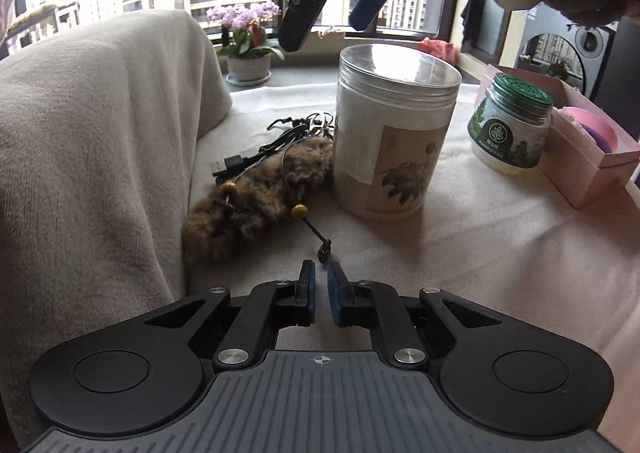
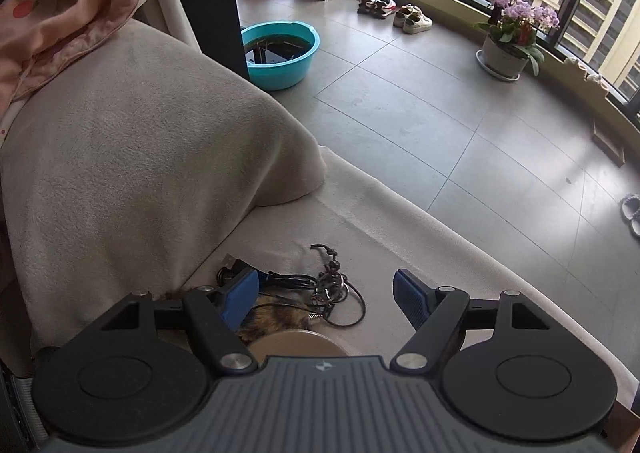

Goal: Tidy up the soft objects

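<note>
Two grippers: your left gripper (image 1: 321, 273) has its blue pads together with nothing between them, low over the cloth; your right gripper (image 2: 326, 293) stands with its jaws wide apart and empty, and from the left wrist view it hangs above the jar.
Surface: you work over a beige cloth (image 1: 460, 253), soft and slightly wrinkled, spread flat over a seat or bench.
Cushion: to your left a large rounded cushion (image 1: 92, 125) under the same fuzzy beige fabric rises beside the flat part.
Room: beyond the far edge you see a grey tiled floor (image 2: 440, 113), a curved window wall facing apartment blocks, a turquoise basin (image 2: 280, 53) holding dark water, and shoes by the sill.
Plant: a potted orchid (image 1: 246, 37) with lilac blooms sits far, by the window.
Soft object: the brown furry tail (image 1: 256, 197), long and shaggy, lies just beyond your left gripper, against the cushion's foot and touching the jar's left side.
Cords: a black USB cable (image 1: 236, 165) and a dark beaded cord (image 1: 298, 209) with amber beads lie tangled over and behind the fur.
Jar: a tall clear plastic jar (image 1: 394, 133) with a flat lid stands upright at centre; its paper label shows a leaf drawing.
Small jar: to its right a squat jar (image 1: 510, 125) has a perforated green lid and a green label with a leaf emblem; the writing is too small for you to read.
Box: a pink open box (image 1: 592, 161) sits at the far right, touching the small jar.
</note>
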The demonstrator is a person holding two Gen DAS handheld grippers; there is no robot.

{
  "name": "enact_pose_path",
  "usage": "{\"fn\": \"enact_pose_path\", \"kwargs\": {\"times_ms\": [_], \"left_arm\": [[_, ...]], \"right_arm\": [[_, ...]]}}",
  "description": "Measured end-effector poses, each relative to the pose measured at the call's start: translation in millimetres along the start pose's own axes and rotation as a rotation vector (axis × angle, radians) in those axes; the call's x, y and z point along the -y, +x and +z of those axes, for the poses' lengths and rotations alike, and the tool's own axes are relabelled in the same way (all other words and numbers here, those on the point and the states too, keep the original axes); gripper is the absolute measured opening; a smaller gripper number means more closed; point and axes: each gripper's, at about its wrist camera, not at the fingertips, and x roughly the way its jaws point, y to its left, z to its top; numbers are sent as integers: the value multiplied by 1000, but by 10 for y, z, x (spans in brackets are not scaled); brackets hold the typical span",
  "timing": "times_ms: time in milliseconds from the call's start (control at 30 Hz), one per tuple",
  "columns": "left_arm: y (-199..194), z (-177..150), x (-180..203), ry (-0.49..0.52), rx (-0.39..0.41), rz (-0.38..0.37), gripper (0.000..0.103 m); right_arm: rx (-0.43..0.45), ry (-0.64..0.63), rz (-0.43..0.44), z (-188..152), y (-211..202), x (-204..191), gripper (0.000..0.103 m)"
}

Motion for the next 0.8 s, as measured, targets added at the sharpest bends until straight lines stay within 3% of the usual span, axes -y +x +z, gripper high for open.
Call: {"fn": "enact_pose_path", "kwargs": {"times_ms": [433, 633, 700, 767, 800], "left_arm": [[-215, -115, -7, -23, 1, -61, 11], [-273, -28, -65, -46, 32, -48, 11], [-239, 9, -82, -56, 36, -44, 11], [-200, 22, -89, -62, 33, -38, 11], [-175, 24, -98, -67, 32, -34, 11]], "right_arm": [[-144, -51, -9, 185, 528, -114, 76], [-215, -64, 1, 213, 739, -156, 73], [-240, -81, 6, 217, 802, -186, 65], [-279, -121, 10, 223, 864, -214, 35], [-284, -133, 10, 220, 875, -231, 30]]}}
